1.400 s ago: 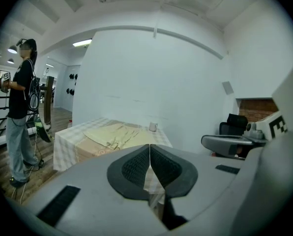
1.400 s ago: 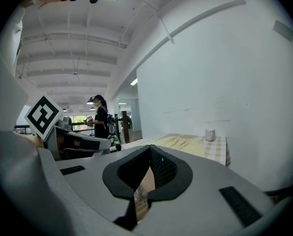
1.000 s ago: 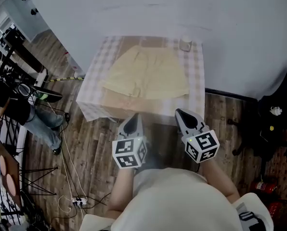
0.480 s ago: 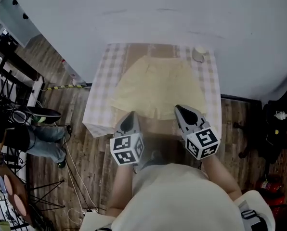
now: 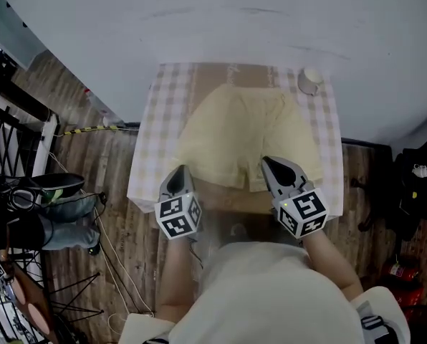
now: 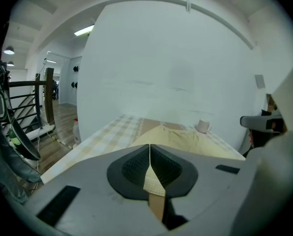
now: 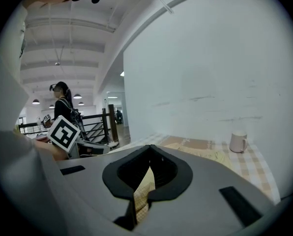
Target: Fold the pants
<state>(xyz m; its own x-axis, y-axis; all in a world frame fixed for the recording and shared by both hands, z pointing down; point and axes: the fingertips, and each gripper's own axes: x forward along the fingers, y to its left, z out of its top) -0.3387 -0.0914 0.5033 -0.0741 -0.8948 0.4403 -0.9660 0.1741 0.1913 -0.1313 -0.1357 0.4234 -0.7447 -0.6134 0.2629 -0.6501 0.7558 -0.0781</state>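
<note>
Pants [image 5: 246, 135] of pale yellow cloth lie spread flat in the middle of the table [image 5: 156, 145], which has a checked cover. Their narrower end points toward the white wall and their wider hem toward the person, and a pale mug [image 5: 311, 79] stands at the far right corner, just beside them. The left gripper [image 5: 178, 173] hangs over the table's near edge, just beside the near left corner of the pants, its jaws pressed together with nothing between them; the right gripper [image 5: 270, 164] is over the near right part of the hem, its jaws likewise closed tip to tip and empty.
</note>
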